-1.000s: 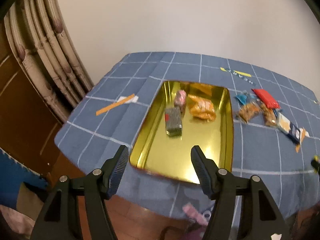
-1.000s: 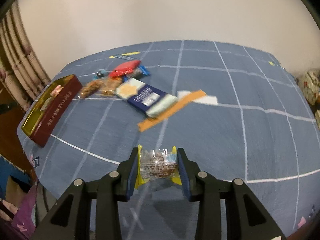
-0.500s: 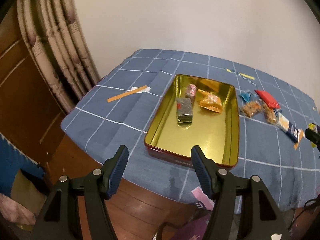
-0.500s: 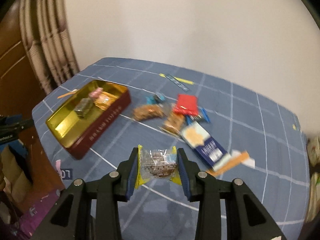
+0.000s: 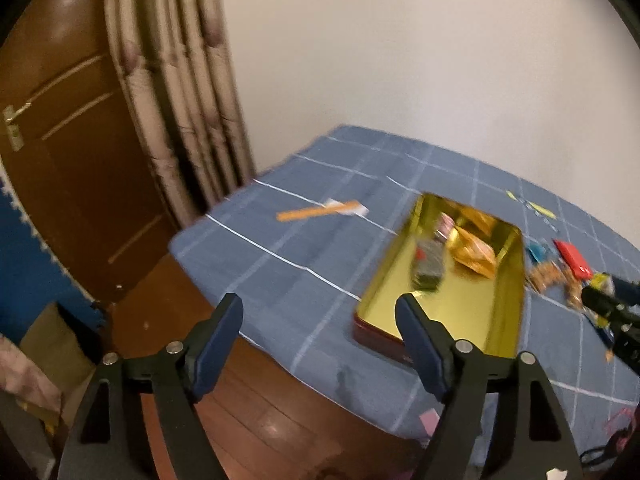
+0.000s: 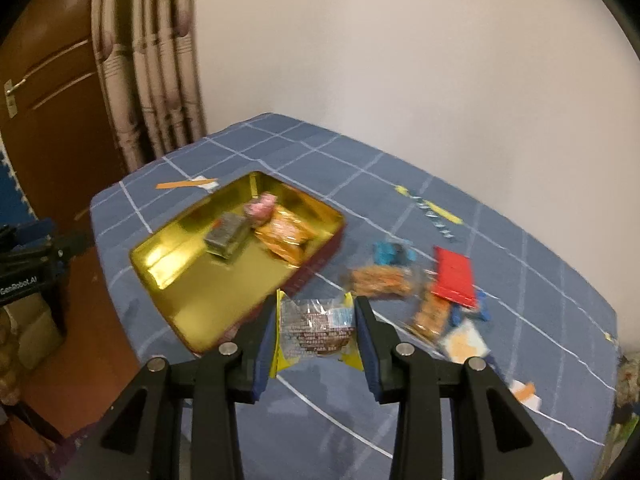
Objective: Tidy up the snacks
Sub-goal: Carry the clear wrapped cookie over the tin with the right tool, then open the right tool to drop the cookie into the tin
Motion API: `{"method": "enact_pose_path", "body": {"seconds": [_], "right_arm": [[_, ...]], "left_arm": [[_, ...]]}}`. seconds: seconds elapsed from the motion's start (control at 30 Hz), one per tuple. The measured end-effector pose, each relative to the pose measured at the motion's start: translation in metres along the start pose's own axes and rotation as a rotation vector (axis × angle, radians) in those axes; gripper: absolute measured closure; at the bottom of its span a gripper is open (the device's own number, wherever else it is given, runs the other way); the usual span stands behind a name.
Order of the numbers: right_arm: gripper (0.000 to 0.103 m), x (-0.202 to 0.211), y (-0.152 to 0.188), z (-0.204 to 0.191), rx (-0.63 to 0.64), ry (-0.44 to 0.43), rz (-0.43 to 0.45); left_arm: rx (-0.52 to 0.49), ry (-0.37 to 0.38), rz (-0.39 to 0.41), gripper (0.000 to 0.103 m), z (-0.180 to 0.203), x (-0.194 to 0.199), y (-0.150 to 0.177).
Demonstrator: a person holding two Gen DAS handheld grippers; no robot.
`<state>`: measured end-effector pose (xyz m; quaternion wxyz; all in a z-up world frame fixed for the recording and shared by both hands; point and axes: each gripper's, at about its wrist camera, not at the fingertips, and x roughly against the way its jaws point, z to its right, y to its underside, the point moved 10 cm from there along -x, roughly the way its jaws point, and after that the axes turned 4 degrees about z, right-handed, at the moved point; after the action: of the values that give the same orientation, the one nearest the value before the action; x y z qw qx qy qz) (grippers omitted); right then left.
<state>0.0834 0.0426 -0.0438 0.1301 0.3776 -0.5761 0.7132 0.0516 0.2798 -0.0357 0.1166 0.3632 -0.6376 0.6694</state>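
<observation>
Three snacks already lie inside the gold tin [image 6: 168,276], which I take as my landmark: a grey packet [image 6: 226,236], a pink one [image 6: 260,206] and an orange one [image 6: 286,234], all toward its far end. To the left of the tin, my left gripper [image 5: 320,340] hangs off the table edge above the wooden floor, its jaws having just been opening, spread wide with nothing between them. Just beside the tin's near right corner, my right gripper [image 6: 316,336] is clamped on a clear wrapped cookie [image 6: 316,328] with yellow ends, carried above the blue cloth [image 6: 400,184]. Right of the tin, more snacks wait loose on the cloth, among them a red packet [image 6: 454,276]. I judge I am mid-carry; next I should bring the cookie over the tin's bare near half, lower it, and only then release.
</observation>
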Motion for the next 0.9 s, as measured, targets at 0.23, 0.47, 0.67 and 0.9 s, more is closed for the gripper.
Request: {"method": "enact_pose_path", "body": {"seconds": [0.23,0.47,0.67,0.9], "right_arm": [[0.066,-0.038,-0.024,-0.049,0.028,-0.118,-0.026],[0.066,-0.092,-0.033,-0.071,0.024,-0.155,-0.1],[0.066,-0.129,-0.028,-0.075,0.024,-0.148,-0.164],[0.066,-0.155,-0.022,-0.068,0.015,-0.132,-0.212]], "left_arm": [[-0.022,0.016,0.022,0.023,0.002,0.003,-0.005],[-0.054,0.079,-0.018,0.021,0.014,-0.002,-0.001],[-0.095,0.106,-0.065,0.015,0.023,-0.008,0.006],[-0.148,0.085,-0.082,0.003,0.031,-0.01,0.012]]}}
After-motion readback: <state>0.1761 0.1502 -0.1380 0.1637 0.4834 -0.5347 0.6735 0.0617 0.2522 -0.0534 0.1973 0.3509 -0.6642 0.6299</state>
